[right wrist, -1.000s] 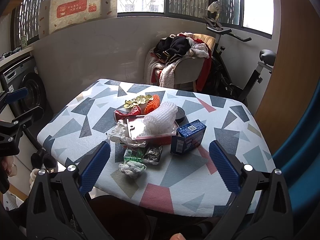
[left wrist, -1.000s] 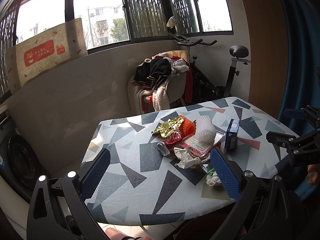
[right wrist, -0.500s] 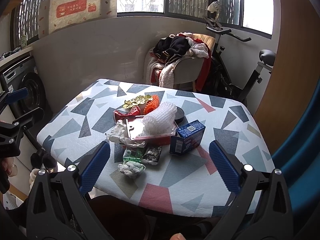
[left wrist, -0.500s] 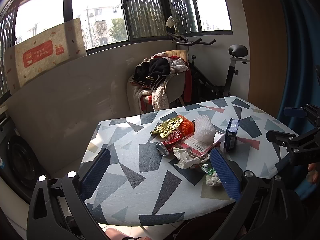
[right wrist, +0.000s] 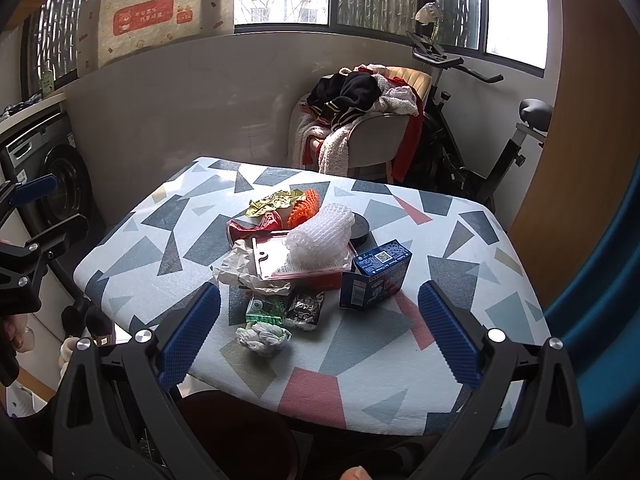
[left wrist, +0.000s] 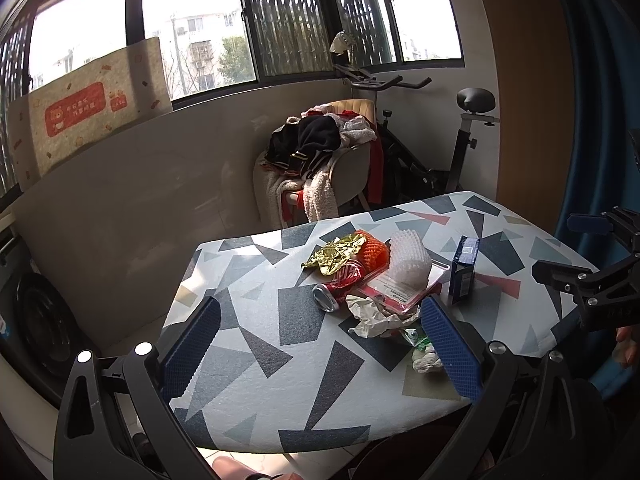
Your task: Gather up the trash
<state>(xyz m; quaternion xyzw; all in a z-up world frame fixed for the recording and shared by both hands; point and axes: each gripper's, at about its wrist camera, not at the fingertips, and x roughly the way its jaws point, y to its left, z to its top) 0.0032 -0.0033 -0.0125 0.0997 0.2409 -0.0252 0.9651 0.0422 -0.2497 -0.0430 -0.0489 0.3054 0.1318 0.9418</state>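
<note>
- a heap of trash is seen near the middle of the surface [right wrist: 472, 240], which is covered in a white cloth with grey, blue and pink triangles.
- at the far side of the heap a crinkled gold foil wrapper [right wrist: 274, 202] lies touching an orange foam fruit net [right wrist: 304, 210]; a crushed red drink can [left wrist: 338, 286] lies just beside them.
- a white foam fruit net [right wrist: 322, 234] rests on a flat clear plastic package with a red edge [right wrist: 292, 266].
- a crumpled white paper [right wrist: 240, 268] is tucked against that package's left edge.
- a blue cardboard carton [right wrist: 376, 276] is standing to the right of the package, near it.
- nearer the front edge, a small green wrapper [right wrist: 266, 308] and a small black wrapper [right wrist: 306, 310] lie side by side, with a crumpled white tissue ball [right wrist: 262, 336] just in front of them.
- the right claw [right wrist: 318, 336] is held wide open over the front edge, nothing being gripped; the tissue ball is seen between its blue pads.
- the left claw [left wrist: 320, 348] is likewise spread wide and empty, held off the surface's left side.
- beyond the surface, a chair piled with clothes [right wrist: 360, 120] and a black exercise bike [right wrist: 480, 140] are seen by the wall.
</note>
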